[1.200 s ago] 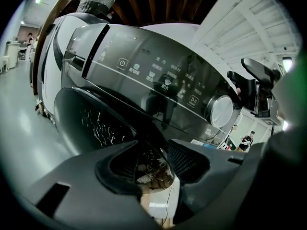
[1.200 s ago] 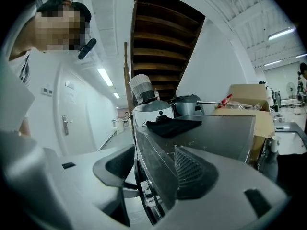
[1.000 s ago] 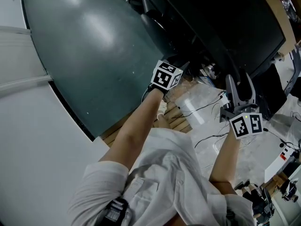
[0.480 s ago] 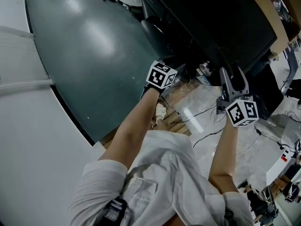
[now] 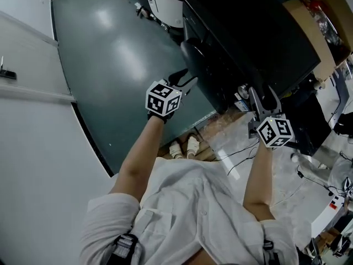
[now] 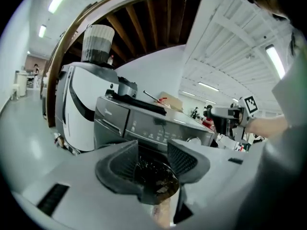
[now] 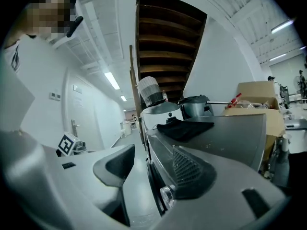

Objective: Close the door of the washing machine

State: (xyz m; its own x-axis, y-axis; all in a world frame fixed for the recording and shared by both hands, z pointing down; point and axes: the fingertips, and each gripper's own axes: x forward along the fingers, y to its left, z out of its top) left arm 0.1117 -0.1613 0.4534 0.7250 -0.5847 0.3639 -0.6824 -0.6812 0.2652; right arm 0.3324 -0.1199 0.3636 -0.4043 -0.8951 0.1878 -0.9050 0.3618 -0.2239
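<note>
At twelve o'clock in the head view, washing machine door (image 5: 194,51), dark, seemingly near shut. Just at its six, left hand-held gripper (image 5: 187,77), released, jaws lately narrowed slightly, nothing between. At three, right hand-held gripper (image 5: 263,93), also released. Best pressed flat near rim until latched.

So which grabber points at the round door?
The left gripper: its empty jaws, just closing slightly, frame the door; the right gripper faces the edge of the washer.

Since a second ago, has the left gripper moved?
Yes: the left gripper rose away from the shoes toward the washing machine door; its jaws, gripping nothing, just closed slightly.
</note>
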